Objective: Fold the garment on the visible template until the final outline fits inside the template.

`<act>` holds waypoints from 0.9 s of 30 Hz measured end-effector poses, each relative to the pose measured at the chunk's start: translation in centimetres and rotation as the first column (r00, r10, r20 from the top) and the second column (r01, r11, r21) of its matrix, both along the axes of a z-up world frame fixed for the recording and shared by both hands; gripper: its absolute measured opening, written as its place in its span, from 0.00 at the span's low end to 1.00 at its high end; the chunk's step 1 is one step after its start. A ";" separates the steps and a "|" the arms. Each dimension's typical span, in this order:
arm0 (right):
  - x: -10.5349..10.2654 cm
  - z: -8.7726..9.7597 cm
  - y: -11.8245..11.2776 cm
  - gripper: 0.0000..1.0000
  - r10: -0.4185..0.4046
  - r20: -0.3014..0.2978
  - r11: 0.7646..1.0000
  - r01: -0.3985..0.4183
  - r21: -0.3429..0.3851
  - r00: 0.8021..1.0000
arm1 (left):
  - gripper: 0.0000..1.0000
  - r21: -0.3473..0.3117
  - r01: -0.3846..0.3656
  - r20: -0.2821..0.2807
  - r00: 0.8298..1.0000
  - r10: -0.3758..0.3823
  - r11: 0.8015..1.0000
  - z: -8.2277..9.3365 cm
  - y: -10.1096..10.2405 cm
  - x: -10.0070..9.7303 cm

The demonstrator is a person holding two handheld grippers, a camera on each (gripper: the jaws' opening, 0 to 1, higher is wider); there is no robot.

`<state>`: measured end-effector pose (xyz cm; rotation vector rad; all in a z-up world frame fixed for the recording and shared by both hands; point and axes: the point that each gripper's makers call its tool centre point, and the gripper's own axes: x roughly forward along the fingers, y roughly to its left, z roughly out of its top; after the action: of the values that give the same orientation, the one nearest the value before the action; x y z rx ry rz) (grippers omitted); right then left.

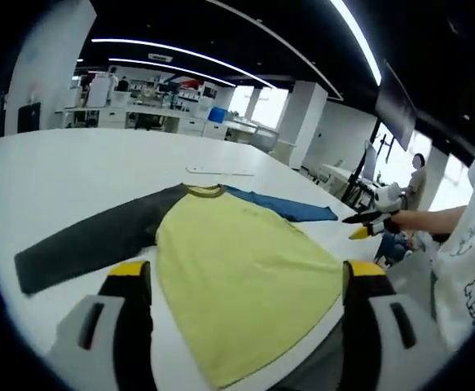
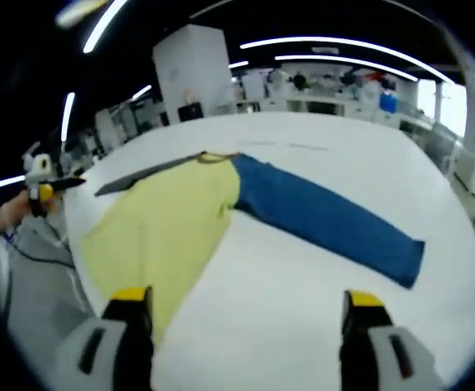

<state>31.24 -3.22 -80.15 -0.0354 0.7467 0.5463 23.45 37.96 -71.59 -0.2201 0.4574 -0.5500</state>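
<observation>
Judging by how the garment [image 1: 237,277] lies, you have not begun folding: it is spread flat on the white worktop [image 1: 74,179], yellow body in the middle, the dark grey sleeve [image 1: 90,244] stretched out to one side and the blue sleeve [image 2: 327,216] to the other, collar [image 1: 206,191] pointing away from the left claw. No crease or doubled layer shows anywhere. You cannot make out a marked template outline beneath or around the cloth in either view, so whether the body already sits on it is unclear.

Your left claw [image 1: 249,285] hovers over the hem end of the yellow body, jaws spread wide with nothing between them. Your right claw [image 2: 249,314] hangs over bare worktop just beside the yellow body's edge, near the blue sleeve, also released and empty. In the left gripper view that right claw appears at the far side, held in a hand [image 1: 400,218].

Everything is left to do: both sleeves need bringing in over the body, then the body itself folded smaller.
</observation>
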 end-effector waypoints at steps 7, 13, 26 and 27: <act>3.0 1.4 -3.5 0.93 -0.127 0.006 0.990 0.126 0.062 0.992 | 0.95 0.001 0.000 0.001 1.000 0.000 1.000 0.2 0.0 0.5; 5.9 0.3 -8.7 0.84 -0.295 -0.007 0.954 0.295 0.056 0.955 | 0.95 0.000 -0.004 0.009 1.000 0.004 1.000 0.5 0.1 0.7; 8.2 -3.3 -14.2 0.41 -0.463 -0.067 0.886 0.462 -0.038 0.884 | 0.91 -0.006 -0.032 -0.011 0.999 0.032 0.999 -0.1 0.3 -0.1; 8.1 -3.2 -14.2 0.38 -0.468 -0.067 0.884 0.466 -0.039 0.881 | 0.91 -0.008 -0.038 -0.015 0.999 0.038 0.999 -0.3 0.3 -0.3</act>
<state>39.32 -17.44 -83.39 0.1443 0.8012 0.0759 23.18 38.29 -71.85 -0.2404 0.4641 -0.5138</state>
